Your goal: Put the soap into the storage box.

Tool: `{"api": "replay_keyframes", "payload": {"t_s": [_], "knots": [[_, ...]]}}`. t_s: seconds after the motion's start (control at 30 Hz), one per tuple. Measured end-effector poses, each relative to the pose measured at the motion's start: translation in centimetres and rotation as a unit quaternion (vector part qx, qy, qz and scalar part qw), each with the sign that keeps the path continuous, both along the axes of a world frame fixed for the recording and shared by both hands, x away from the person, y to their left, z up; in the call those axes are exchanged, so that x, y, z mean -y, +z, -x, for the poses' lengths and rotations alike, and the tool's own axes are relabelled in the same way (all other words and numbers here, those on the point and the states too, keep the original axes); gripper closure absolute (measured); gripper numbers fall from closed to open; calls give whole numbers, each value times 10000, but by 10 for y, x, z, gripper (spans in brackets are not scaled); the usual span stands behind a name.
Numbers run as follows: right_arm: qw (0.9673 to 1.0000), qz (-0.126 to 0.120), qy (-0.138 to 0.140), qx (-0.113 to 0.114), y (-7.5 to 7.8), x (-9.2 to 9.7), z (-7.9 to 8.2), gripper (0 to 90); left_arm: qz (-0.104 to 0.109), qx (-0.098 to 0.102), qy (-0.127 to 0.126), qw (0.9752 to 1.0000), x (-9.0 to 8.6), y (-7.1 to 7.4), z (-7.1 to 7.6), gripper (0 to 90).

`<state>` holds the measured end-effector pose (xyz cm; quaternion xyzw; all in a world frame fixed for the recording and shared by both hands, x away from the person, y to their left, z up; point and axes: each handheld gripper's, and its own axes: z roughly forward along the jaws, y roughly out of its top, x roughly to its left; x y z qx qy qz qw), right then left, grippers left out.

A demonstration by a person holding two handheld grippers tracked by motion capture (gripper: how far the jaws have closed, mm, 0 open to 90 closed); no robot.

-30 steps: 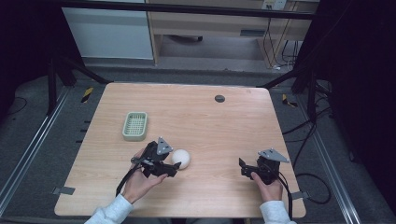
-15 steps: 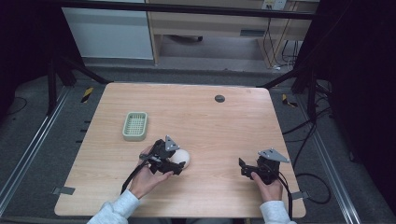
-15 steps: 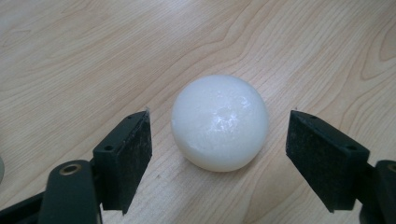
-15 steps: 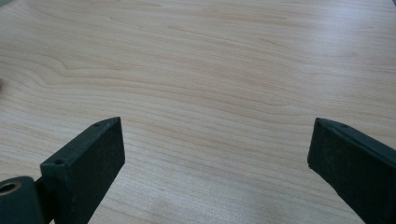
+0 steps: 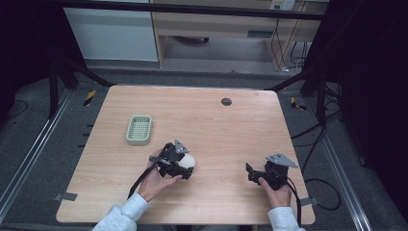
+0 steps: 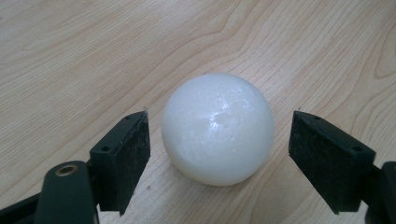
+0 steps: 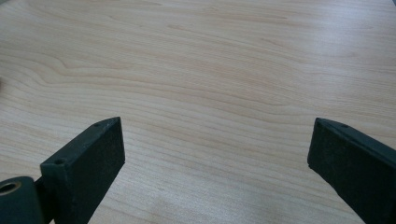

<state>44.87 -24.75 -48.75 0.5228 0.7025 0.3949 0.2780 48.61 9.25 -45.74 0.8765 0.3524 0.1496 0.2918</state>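
A white ball (image 5: pixel 188 160) rests on the wooden table (image 5: pixel 216 125), near the front middle. My left gripper (image 5: pixel 185 166) is open around it: in the left gripper view the ball (image 6: pixel 218 127) sits between the two black jaws with a gap on each side, touching neither. My left gripper (image 6: pixel 217 149) is low over the tabletop. My right gripper (image 5: pixel 251 173) rests near the front right of the table, open, with bare wood between its jaws (image 7: pixel 215 154).
A pale green slotted basket (image 5: pixel 139 130) stands on the left part of the table, behind the left gripper. A small dark round disc (image 5: pixel 226 101) lies near the far edge. Cables trail off both grippers toward the front edge.
My left gripper has slid right and forward until its jaws bracket the white ball. The right gripper has stayed where it was.
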Motion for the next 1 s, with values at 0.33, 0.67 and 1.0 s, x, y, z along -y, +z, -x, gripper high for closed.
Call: {"api": "replay_keyframes", "payload": {"t_s": [0.33,0.67,1.0], "knots": [[10000,17,21,-26,0,0,0,43,-130,-190,71,9997,4,-6,-9,185],[10000,4,24,-32,0,0,0,43,-260,-369,44,9990,9,-10,-16,206],[10000,-28,39,-65,0,-1,0,43,-354,-514,71,9980,14,-15,-18,233]]}}
